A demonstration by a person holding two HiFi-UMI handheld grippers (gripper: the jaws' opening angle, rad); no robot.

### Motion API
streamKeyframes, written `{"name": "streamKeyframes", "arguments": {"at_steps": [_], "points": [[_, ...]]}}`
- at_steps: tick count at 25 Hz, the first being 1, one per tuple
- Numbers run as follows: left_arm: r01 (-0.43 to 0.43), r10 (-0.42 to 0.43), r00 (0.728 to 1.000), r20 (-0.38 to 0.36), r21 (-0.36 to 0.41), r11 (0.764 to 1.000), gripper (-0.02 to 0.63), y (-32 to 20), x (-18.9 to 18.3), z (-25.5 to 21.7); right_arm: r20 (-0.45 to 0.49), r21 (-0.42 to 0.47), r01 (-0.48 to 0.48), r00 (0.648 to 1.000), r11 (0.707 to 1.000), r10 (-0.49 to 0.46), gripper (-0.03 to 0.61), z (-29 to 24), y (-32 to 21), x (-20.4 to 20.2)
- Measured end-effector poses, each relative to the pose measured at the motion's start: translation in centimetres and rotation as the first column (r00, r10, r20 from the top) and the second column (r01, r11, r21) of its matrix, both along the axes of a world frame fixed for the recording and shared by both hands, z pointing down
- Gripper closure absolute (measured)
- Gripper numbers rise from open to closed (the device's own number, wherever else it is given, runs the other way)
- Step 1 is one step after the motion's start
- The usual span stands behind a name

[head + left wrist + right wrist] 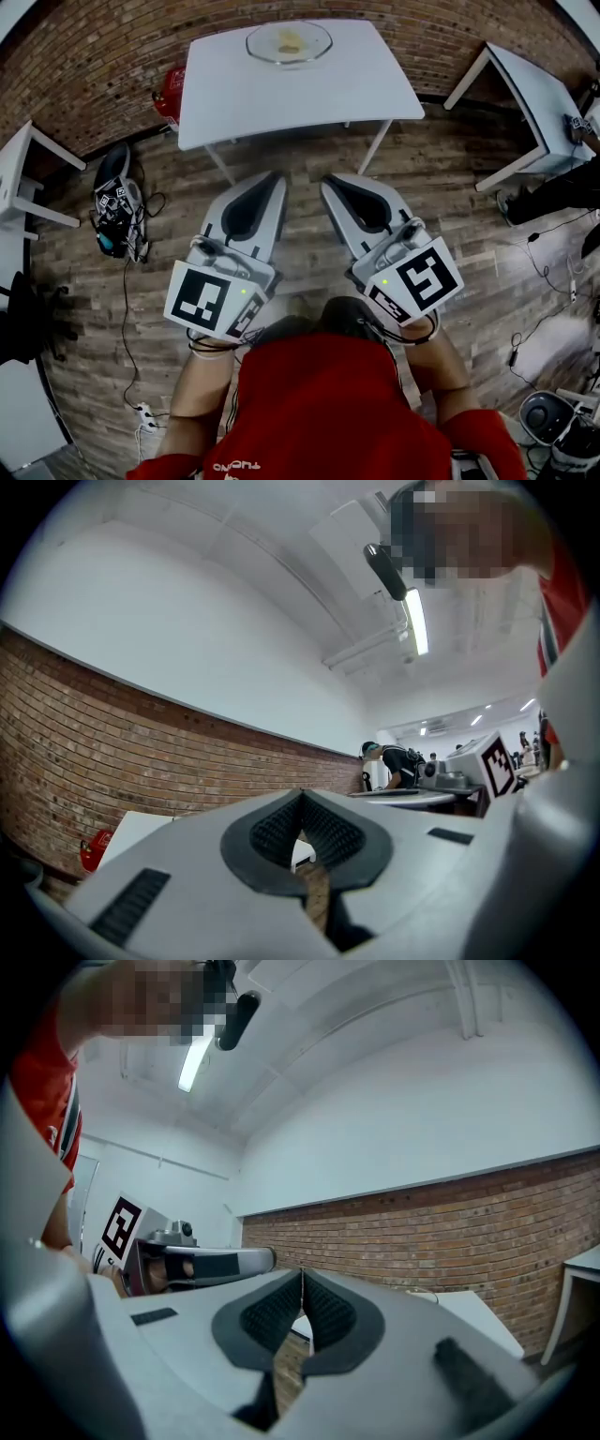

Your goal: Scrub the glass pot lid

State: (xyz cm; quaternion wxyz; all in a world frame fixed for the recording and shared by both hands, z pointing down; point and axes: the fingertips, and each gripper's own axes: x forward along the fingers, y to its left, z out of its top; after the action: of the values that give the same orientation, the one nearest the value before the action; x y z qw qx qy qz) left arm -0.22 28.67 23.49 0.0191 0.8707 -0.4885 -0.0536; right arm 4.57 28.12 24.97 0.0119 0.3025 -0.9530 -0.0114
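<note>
A glass pot lid (289,41) lies on the white table (234,89) at the top of the head view, with something yellowish on or under it. My left gripper (273,178) and right gripper (332,182) hang side by side over the wooden floor, well short of the table, both pointing toward it. Each is shut with nothing between its jaws. In the left gripper view the left gripper (302,797) shows closed jaws with the table edge beyond; the right gripper view shows the right gripper (302,1275) the same way, with the left gripper's marker cube (120,1225) beside it.
A brick wall (94,56) runs behind the table. Other white tables stand at the right (539,94) and left (19,178). A red object (170,94) sits by the table's left leg. Gear and cables (117,211) lie on the floor at left. A person (398,761) stands far off.
</note>
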Motion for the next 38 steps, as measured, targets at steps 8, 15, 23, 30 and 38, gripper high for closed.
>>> {"name": "streamKeyframes", "arguments": {"at_steps": [8,15,23,30,38], "points": [[0.009,-0.01,1.0,-0.02,-0.012,1.0,0.597,-5.1,-3.2,0.4,-0.021,-0.007,-0.008,1.0,1.0,0.008,0.548,0.4,-5.1,-2.4],[0.037,-0.037,0.999,-0.023,-0.017,0.999,0.597,-11.8,-5.5,1.6,-0.017,-0.011,0.002,1.0,1.0,-0.002,0.548,1.5,-12.2,-4.2],[0.088,-0.088,0.996,-0.024,-0.034,0.996,0.596,-22.5,-6.8,2.4,-0.014,-0.023,0.034,0.999,0.999,-0.035,0.548,2.3,-23.4,-4.9],[0.157,-0.158,0.987,-0.012,-0.032,0.987,0.597,-32.0,-7.2,2.5,-0.01,-0.03,0.087,0.996,0.996,-0.088,0.548,2.5,-33.8,-4.9],[0.224,-0.224,0.975,0.002,-0.058,0.973,0.595,-38.7,-8.5,2.6,0.003,-0.045,0.135,0.991,0.99,-0.135,0.548,2.5,-40.8,-5.9]]}}
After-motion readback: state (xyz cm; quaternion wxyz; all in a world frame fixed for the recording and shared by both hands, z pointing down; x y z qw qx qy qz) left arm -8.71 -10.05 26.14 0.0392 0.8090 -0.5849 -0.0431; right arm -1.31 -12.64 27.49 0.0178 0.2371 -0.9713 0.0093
